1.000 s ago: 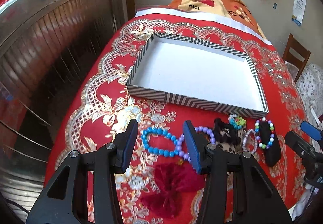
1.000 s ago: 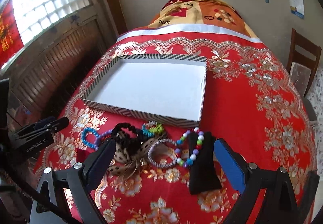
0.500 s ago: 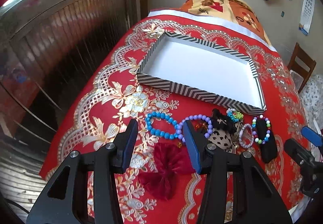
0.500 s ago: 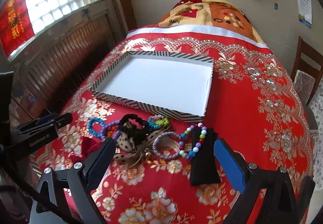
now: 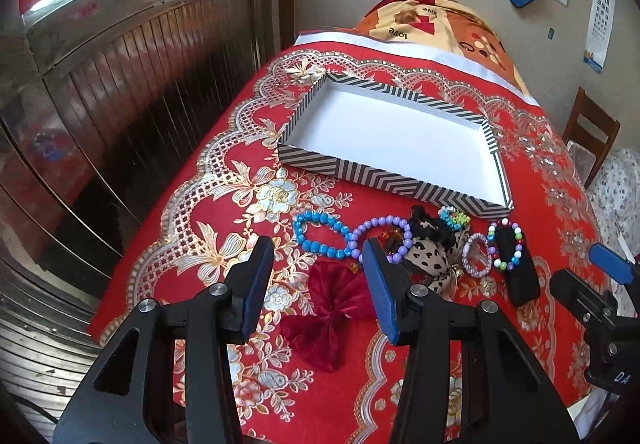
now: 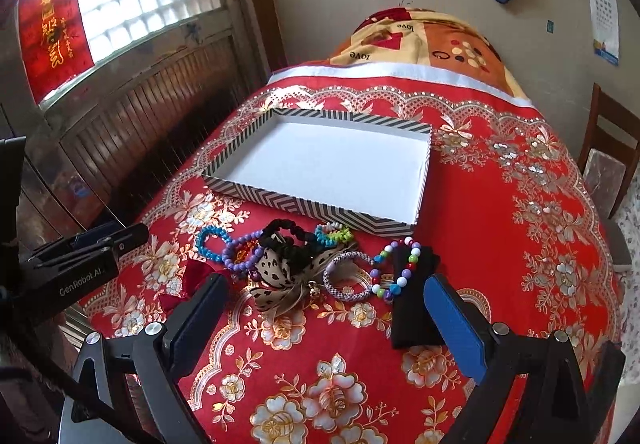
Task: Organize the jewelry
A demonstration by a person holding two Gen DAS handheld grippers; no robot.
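An empty striped box with a white floor sits on the red cloth. In front of it lie a blue bead bracelet, a purple bead bracelet, a dark red bow, a leopard bow with a black scrunchie, a silver bangle and a multicolour bead bracelet on a black holder. My left gripper is open above the red bow. My right gripper is open wide, held back from the pile.
The red floral cloth covers a table that drops off at the left towards a wooden panelled wall. A folded blanket lies at the far end. A wooden chair stands at the right.
Both grippers have drawn back and up from the jewelry, so the pile and box look smaller and farther. Both stay open. Nothing on the cloth has moved.
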